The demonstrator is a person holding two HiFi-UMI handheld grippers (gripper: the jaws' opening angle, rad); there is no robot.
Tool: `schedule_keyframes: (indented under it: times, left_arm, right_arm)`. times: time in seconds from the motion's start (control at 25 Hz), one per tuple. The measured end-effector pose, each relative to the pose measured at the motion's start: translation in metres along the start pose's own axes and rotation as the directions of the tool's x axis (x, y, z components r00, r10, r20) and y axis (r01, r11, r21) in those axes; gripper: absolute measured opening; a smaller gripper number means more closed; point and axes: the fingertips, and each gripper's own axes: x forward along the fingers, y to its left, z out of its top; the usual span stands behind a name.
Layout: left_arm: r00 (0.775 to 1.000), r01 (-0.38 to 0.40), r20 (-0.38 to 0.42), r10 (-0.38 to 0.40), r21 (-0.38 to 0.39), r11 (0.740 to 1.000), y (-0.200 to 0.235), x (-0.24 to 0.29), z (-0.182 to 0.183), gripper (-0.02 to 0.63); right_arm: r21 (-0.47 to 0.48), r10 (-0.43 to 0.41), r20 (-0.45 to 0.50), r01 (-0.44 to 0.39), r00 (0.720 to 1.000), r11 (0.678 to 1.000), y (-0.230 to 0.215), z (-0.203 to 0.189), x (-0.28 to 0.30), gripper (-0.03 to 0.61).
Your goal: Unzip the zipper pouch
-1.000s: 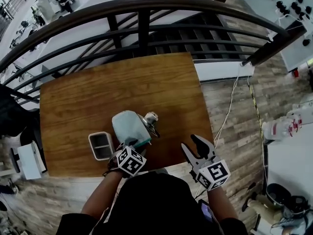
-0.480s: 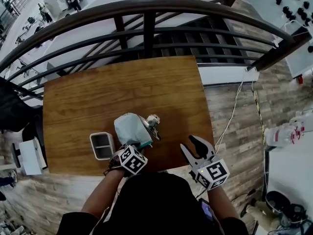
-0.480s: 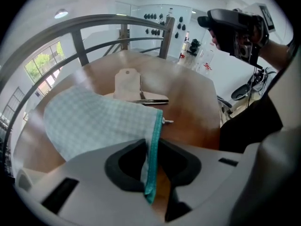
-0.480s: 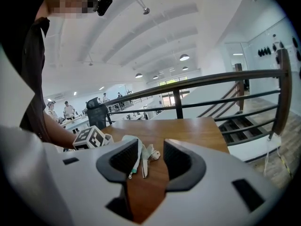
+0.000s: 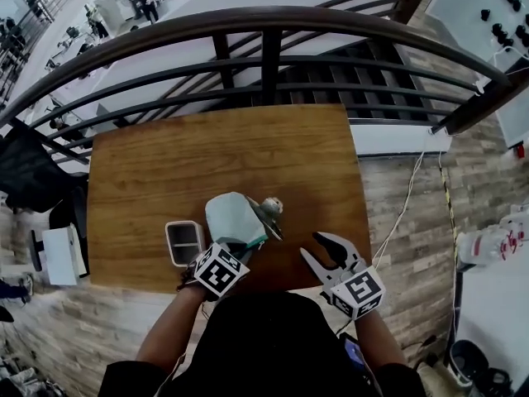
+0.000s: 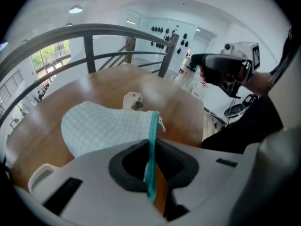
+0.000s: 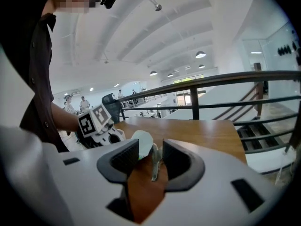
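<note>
We take the wooden table (image 5: 165,164) as the work surface. On it, the zipper pouch (image 5: 234,219), pale and checked, lies directly ahead of the left gripper (image 6: 151,173) and touches its jaw tips. From the right gripper (image 5: 322,253) the pouch lies ahead and to the left, well apart, so the left gripper is clearly the nearer one. A small two-compartment tray (image 5: 183,242) sits just to the left of the left gripper, and a metal object (image 5: 271,207) lies beside the pouch on its far right. The left gripper's jaws are closing, and they already clamp the teal zipper tape (image 6: 153,140) at the pouch's near end. The right gripper's jaws are also closing but stand apart and grip nothing; only the table and the distant pouch show through their gap. The governing relation is the tape's long axis, which runs straight away from the left gripper along its line of sight. The zipper pull (image 6: 161,124) sits at the far visible end of the tape. We judge that the right gripper must travel forward and left to reach the pull. Once it has the pull, the draw runs along this axis while the left gripper anchors the near end.
</note>
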Motion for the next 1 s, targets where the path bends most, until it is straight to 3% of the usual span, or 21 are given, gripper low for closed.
schedule_keyframes:
  times: [0.2,0.36,0.6,0.8,1.0]
  left_arm:
    - [0.998,0.0,0.068,-0.001,0.014,1.0,0.006,-0.041,0.013,0.043]
    - [0.993,0.069,0.094,-0.072,0.03,0.997,0.01,-0.064,0.014,0.043]
    - [0.975,0.138,0.149,-0.165,0.175,0.975,0.015,-0.101,0.03,0.041]
    - [0.936,0.242,0.203,-0.288,0.222,0.945,0.016,-0.127,0.038,0.041]
    - [0.895,0.344,0.176,-0.41,0.313,0.885,0.003,-0.146,0.037,0.041]
  right_arm:
    - [-0.136,0.126,-0.067,-0.134,0.99,0.982,0.029,-0.003,0.035,0.155]
    - [-0.263,0.166,-0.118,-0.192,0.979,0.945,0.055,0.001,0.061,0.155]
    - [-0.437,0.217,-0.139,-0.256,0.966,0.862,0.086,0.019,0.079,0.163]
    - [-0.486,0.264,-0.138,-0.298,0.954,0.821,0.1,0.034,0.084,0.198]
    - [-0.536,0.291,-0.182,-0.343,0.939,0.771,0.113,0.035,0.09,0.215]
